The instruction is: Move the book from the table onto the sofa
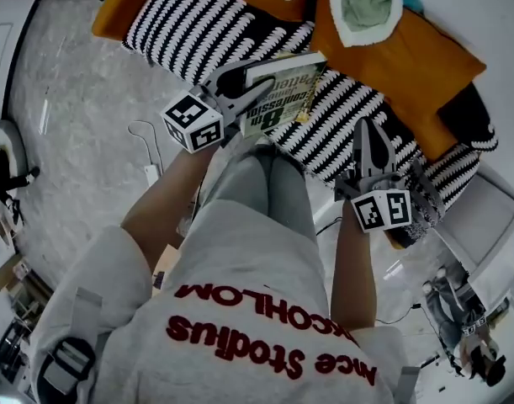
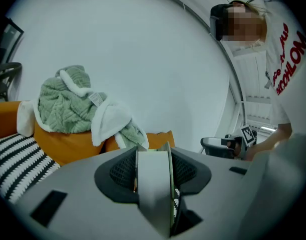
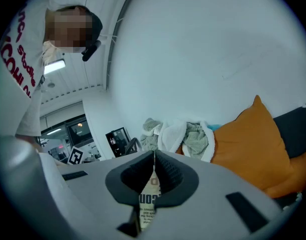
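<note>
My left gripper [image 1: 240, 95] clamps book [image 1: 286, 91] across thickness, steady for lowering onto sofa [image 1: 185, 23]; right gripper [image 1: 372, 146] pinched on printed slip [image 3: 147, 199].

Your left tool [image 2: 154, 154] has its jaws clamped on the book [image 2: 153, 189], which you see edge-on: the pale block of pages fills the gap between the dark pads, with a thin green cover edge along its right side. Behind it, on the left, a green and white fleece [image 2: 67, 104] lies heaped on an orange cushion [image 2: 62, 144], and a black-and-white striped cover [image 2: 15, 161] sits at the lower left. A plain white wall [image 2: 142, 49] fills the middle. At the right, your right tool [image 2: 224, 146] shows low down with its marker cube [image 2: 248, 134], and above it is your white shirt [image 2: 288, 79] with red lettering.
</note>
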`<state>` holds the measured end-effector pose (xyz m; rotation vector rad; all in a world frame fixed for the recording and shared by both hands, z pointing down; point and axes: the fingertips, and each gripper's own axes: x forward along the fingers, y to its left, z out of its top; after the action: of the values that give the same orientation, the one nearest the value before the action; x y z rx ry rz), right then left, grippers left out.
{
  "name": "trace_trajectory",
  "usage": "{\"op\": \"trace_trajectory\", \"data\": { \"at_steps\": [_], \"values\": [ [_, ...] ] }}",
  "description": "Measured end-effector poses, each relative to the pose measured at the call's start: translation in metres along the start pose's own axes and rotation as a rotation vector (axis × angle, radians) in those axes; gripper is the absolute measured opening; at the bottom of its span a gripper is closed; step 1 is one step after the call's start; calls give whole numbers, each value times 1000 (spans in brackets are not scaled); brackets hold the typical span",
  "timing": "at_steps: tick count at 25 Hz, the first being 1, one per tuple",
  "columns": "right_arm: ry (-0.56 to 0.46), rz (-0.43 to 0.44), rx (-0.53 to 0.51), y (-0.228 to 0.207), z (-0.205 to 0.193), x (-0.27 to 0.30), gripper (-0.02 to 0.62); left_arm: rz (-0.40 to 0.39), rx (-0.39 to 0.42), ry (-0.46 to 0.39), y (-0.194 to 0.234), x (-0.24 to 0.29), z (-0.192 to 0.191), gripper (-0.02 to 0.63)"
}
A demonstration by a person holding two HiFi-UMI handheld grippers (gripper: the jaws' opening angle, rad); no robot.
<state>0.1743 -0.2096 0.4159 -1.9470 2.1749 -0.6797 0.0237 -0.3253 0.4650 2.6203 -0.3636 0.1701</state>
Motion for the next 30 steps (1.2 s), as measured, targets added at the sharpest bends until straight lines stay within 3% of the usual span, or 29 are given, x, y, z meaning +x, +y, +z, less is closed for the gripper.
{"op": "trace_trajectory", "data": {
  "at_steps": [10, 18, 23, 26, 30],
  "values": [
    [80, 48, 8, -19, -30, 35, 28, -101, -112, 147, 42, 43, -75, 176],
    [107, 63, 38, -43, -42, 57, 28, -127, -168, 256, 74, 80, -122, 176],
    [136, 75, 57, -49, -69, 59, 29, -136, -185, 297, 86, 92, -157, 176],
    [148, 87, 75, -48, -70, 60, 28, -109, -199, 306, 93, 99, -158, 178],
    [156, 96, 94, -41, -60, 67, 29, -81, -161, 329, 101, 103, -146, 181]
  ]
}}
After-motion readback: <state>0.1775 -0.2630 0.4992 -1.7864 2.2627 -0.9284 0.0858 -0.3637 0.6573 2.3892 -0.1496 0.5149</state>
